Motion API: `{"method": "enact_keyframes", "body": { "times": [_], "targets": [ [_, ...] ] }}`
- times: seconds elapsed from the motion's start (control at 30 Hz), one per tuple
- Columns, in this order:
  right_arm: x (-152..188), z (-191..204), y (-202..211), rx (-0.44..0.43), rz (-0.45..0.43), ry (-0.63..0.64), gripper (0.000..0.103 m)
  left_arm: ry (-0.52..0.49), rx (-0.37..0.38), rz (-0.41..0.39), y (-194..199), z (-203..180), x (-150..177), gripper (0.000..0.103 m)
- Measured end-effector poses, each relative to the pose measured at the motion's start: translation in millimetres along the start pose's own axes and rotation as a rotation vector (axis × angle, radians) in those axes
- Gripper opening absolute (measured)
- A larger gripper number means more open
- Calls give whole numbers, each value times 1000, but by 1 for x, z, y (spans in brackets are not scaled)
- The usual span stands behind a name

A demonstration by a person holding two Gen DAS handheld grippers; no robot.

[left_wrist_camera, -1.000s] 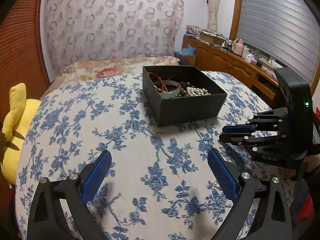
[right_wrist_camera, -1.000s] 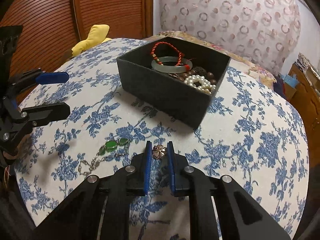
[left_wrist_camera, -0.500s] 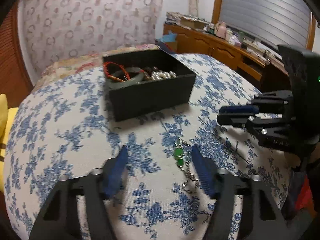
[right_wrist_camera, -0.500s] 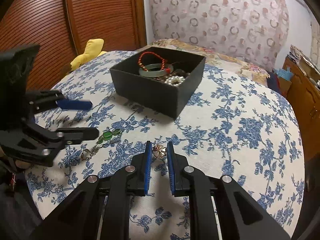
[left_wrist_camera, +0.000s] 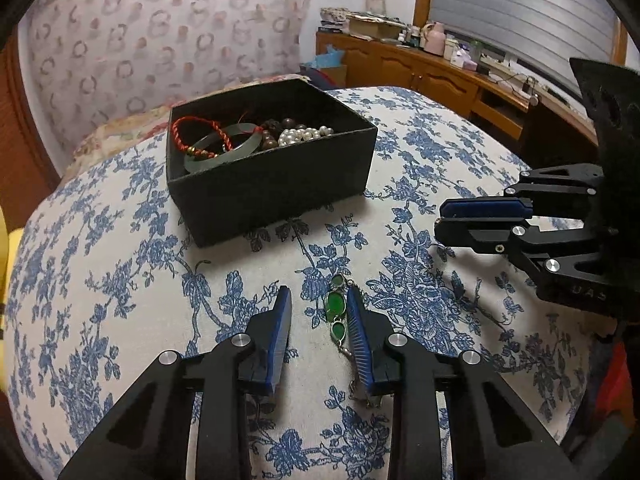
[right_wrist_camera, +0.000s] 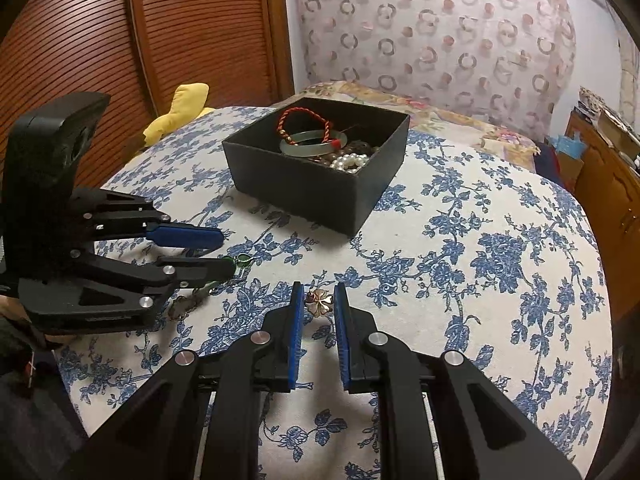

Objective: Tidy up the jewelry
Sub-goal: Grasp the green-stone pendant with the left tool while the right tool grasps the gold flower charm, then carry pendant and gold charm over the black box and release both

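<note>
A black jewelry box (left_wrist_camera: 276,184) sits on the blue-flowered tablecloth and holds a red cord bracelet, a jade bangle (left_wrist_camera: 236,146), brown beads and pearls; it also shows in the right wrist view (right_wrist_camera: 320,184). A green-stone chain bracelet (left_wrist_camera: 335,312) lies on the cloth between the fingers of my left gripper (left_wrist_camera: 316,300), touching the right pad; the jaws are partly open around it. My right gripper (right_wrist_camera: 318,292) is narrowly open around a small gold flower charm (right_wrist_camera: 319,301) that lies on the cloth. In the left wrist view the right gripper (left_wrist_camera: 444,218) looks nearly shut.
The round table's cloth (right_wrist_camera: 480,280) drops off at its edges. A yellow plush (right_wrist_camera: 180,112) lies at the far left by a wooden slatted door (right_wrist_camera: 140,40). A wooden sideboard (left_wrist_camera: 440,76) with clutter stands on the right, and a patterned curtain (left_wrist_camera: 160,32) hangs behind.
My left gripper moved right and forward over the green bracelet and narrowed its jaws around it. My right gripper's jaws widened slightly around the flower charm.
</note>
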State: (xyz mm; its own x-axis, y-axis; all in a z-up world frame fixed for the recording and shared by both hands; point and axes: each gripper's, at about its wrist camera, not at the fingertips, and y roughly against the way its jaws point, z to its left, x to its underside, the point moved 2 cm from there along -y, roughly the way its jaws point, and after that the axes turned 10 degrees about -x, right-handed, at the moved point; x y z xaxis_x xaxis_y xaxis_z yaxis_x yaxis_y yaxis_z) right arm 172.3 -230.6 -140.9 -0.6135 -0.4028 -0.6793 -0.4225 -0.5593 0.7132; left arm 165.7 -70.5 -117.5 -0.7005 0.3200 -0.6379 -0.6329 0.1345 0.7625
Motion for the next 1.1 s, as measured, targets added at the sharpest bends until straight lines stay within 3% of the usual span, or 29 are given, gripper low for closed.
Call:
{"method": "enact_keyframes", "body": {
  "times": [0.03,0.4,0.73,1.1],
  "targets": [
    [0,0,0,-1,0,0,17,-2,-1,0,0,0,-1,11],
    [-9,7,13,-4,-35,13,17,60,-12,-71,23,18,-10,11],
    [-35,18,33,6,-95,53,17,86,-31,-181,61,32,-44,11],
    [-69,16,40,11,-148,58,17,97,-59,-245,79,46,-78,11]
  ]
}}
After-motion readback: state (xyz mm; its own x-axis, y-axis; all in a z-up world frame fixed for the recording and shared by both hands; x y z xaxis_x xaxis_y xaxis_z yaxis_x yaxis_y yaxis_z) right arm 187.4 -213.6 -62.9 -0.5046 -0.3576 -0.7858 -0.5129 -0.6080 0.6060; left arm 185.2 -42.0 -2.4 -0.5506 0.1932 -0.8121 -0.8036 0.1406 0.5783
